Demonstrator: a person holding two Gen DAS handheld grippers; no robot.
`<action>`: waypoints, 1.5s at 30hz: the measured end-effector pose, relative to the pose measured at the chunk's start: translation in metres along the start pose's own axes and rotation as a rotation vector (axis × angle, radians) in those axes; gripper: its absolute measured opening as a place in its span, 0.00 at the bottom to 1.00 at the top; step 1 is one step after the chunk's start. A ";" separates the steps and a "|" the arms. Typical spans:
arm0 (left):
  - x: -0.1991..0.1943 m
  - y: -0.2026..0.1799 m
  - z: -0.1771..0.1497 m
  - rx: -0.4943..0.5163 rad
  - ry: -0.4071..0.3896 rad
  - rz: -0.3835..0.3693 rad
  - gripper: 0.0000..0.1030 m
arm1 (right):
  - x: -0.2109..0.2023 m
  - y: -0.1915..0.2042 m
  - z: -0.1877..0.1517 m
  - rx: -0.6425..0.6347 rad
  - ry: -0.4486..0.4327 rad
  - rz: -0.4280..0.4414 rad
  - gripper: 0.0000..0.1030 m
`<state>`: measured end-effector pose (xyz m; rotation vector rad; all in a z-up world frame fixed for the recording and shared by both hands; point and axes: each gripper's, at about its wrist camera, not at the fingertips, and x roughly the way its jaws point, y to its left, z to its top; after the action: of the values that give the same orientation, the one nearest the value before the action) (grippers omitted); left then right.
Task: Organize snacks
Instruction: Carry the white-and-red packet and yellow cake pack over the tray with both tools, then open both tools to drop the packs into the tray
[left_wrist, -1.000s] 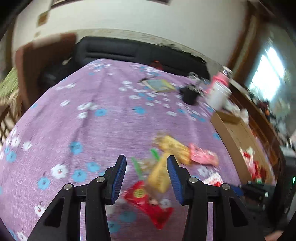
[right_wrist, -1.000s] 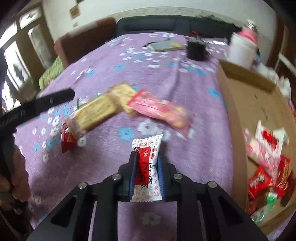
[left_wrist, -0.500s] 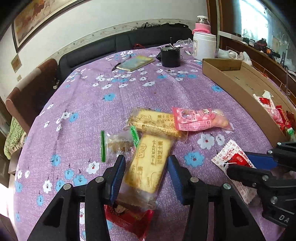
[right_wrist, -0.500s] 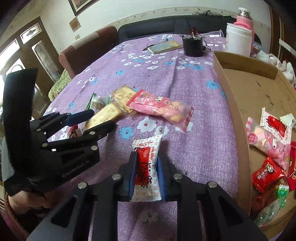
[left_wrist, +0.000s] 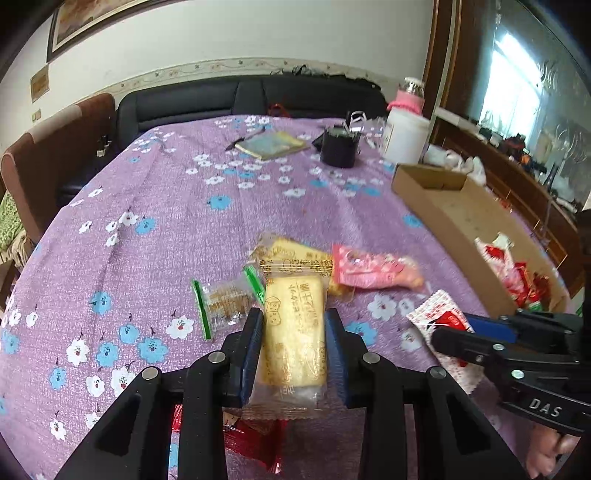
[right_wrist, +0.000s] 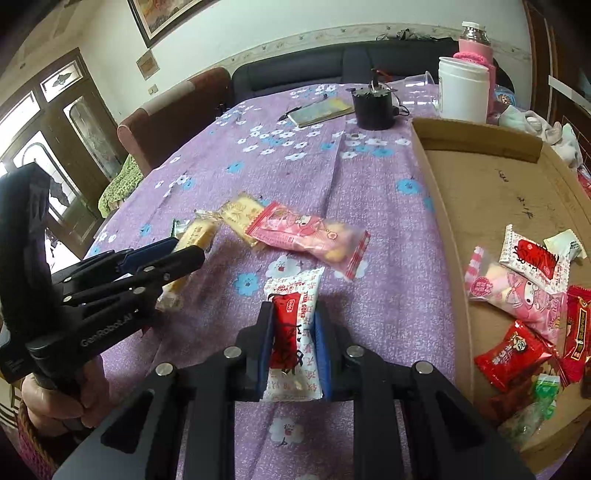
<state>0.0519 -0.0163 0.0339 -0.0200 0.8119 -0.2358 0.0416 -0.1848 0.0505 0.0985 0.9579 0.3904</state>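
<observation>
While both grippers gripped snacks above the purple tablecloth, the cardboard box lay to the right of the right gripper, the nearer one. Its jaws pinched a red-and-white packet, long axis running forward along the fingers. The left gripper clamped a yellow biscuit pack lengthwise, farther from the box.

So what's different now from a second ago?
The left gripper closed on the yellow biscuit pack, which it only straddled before. The right gripper still holds the red-and-white packet; the pink packet stays on the cloth.
</observation>
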 end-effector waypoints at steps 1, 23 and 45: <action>-0.001 -0.001 0.000 -0.001 -0.007 -0.004 0.34 | -0.001 0.000 -0.001 0.000 -0.004 0.000 0.19; -0.013 -0.038 0.010 0.032 -0.015 -0.115 0.34 | -0.027 -0.037 0.015 0.094 -0.096 -0.022 0.19; 0.042 -0.195 0.035 0.072 0.099 -0.329 0.33 | -0.062 -0.180 0.014 0.492 -0.135 -0.230 0.19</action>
<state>0.0660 -0.2180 0.0493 -0.0753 0.8967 -0.5802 0.0719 -0.3728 0.0615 0.4518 0.9036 -0.0703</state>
